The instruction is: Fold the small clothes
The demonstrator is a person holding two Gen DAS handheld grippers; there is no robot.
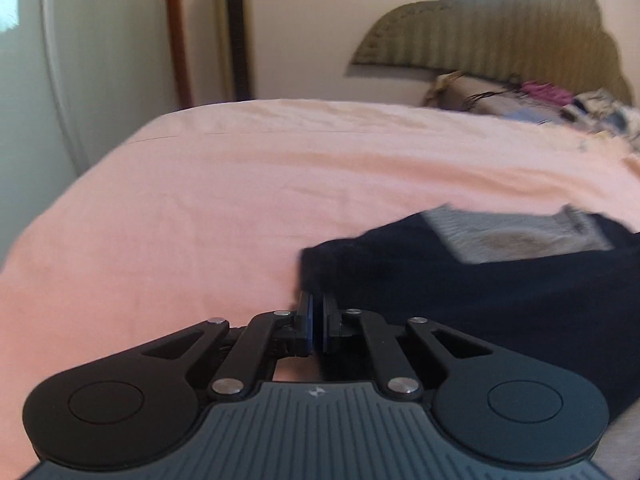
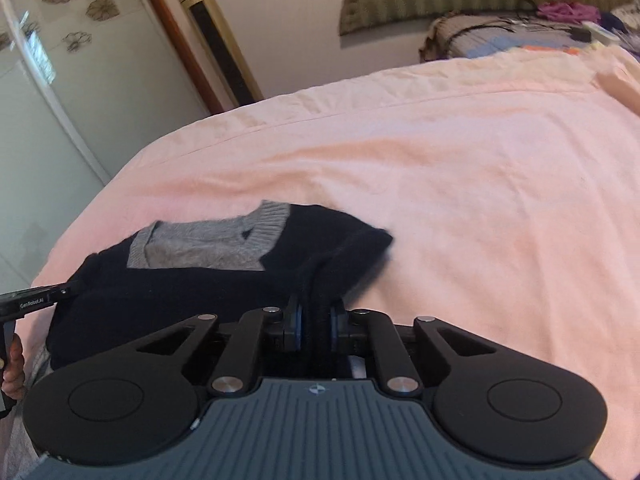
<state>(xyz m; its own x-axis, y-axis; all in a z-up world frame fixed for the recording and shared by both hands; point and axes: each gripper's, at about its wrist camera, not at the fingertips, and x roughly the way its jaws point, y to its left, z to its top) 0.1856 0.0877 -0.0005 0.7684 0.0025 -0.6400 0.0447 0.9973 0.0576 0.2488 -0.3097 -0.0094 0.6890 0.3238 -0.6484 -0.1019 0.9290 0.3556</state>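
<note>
**Both grippers at the near hem, sweater running away ahead**

I'm looking down my right gripper (image 2: 316,320) and its two pads are pinched on a bunched ridge of dark knit, right at the tips. That's the navy sweater (image 2: 192,280), with a grey panel and grey ribbed collar (image 2: 208,248) lying further out, ahead and to the left of this tool. So the grip is on the near edge and the neckline is the far end.

Over on the left gripper (image 1: 317,320), the pads are drawn together with barely a sliver between them. The sweater (image 1: 480,300) starts just at the tips and spreads away to the right of them. Whether any cloth is actually caught there I can't tell; the edge sits right at the pads, and blur hides the contact. From the right wrist view I can see the left tool's black body (image 2: 32,302) at the sweater's left side, with a hand (image 2: 12,376) on its handle.

What matters here: the garment's long axis, as I judge it, runs away from both tools, hem near, collar far, across the pink bedsheet (image 2: 460,184). The two grippers sit at either end of that near edge, right one firmly on. If a fold is coming, I reckon it goes forward, near edge carried toward the collar, and the doubtful left grip is the risk.
</note>
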